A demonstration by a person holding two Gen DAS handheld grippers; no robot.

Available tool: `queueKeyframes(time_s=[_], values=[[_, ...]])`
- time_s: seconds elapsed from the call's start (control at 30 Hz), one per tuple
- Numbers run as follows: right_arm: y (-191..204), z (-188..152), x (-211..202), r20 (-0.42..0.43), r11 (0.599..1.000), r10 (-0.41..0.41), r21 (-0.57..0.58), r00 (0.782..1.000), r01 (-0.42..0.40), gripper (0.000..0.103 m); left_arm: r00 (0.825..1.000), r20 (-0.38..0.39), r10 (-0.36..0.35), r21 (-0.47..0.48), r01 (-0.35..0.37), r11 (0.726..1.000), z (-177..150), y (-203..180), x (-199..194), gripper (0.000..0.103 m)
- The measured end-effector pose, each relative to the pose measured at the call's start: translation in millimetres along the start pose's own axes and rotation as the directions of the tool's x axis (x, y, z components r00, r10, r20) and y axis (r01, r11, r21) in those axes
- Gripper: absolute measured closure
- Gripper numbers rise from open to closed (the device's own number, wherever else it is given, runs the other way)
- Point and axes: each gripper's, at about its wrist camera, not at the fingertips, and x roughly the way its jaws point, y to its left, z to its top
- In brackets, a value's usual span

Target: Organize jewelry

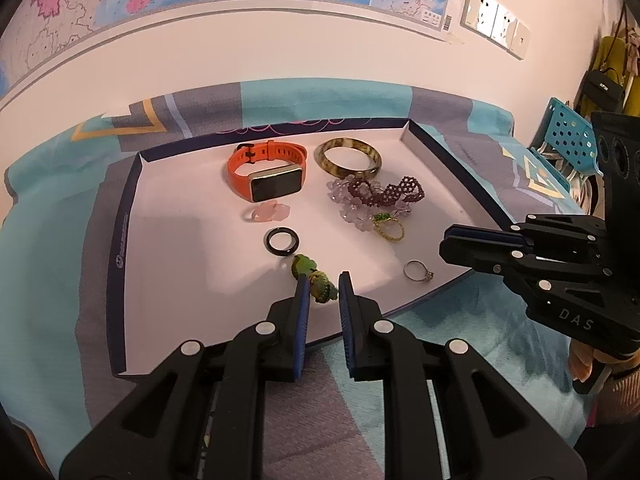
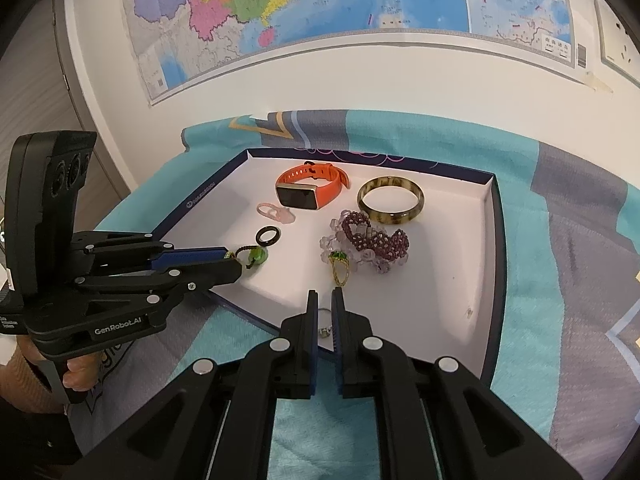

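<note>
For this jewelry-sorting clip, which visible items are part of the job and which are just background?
Part of the job: tray, orange watch, brown bangle, purple beaded bracelets, black ring, pink ring, gold ring, silver ring, green pendant, between the left tongs.

Background: wall map, patterned cloth, wall sockets, handbags.

Left gripper (image 1: 323, 286) sat at the shallow white box lid (image 1: 436, 148), jaws narrowly apart around a green beaded pendant (image 1: 316, 278). Black stone ring (image 1: 281, 242) lay just beyond.
</note>
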Motion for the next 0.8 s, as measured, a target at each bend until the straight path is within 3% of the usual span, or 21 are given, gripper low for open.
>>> queueKeyframes(time_s=[0.2,0.27,0.37,0.47,0.73,0.8], values=[[-1,-2,1,-0.005,1.0,0.003,0.015,1.0,-0.003,0.095,1.0,0.005,0.019,-0.003,-0.019,1.0,-1,1,-2,0.08],[-1,-3,0,-0.002,1.0,0.001,0.019,1.0,-0.001,0.09,1.0,0.009,0.017,-0.006,-0.017,1.0,-2,3,-4,0.076],[-1,-3,-2,0.004,1.0,0.002,0.021,1.0,-0.002,0.085,0.999,0.027,0.031,-0.001,-0.031,1.0,-4,2,-10,0.063],[0,-4,-5,0.011,1.0,-0.001,0.023,1.0,0.001,0.078,0.998,0.042,0.044,0.001,-0.045,0.999,-8,0,-17,0.06],[6,-13,-17,0.041,0.999,-0.035,0.029,0.999,0.034,0.042,0.989,0.109,0.102,0.021,-0.105,0.994,-26,-8,-45,0.034],[9,-18,-20,0.047,0.998,-0.053,0.03,0.997,0.052,0.029,0.986,0.124,0.114,0.018,-0.117,0.993,-30,-9,-51,0.02]])
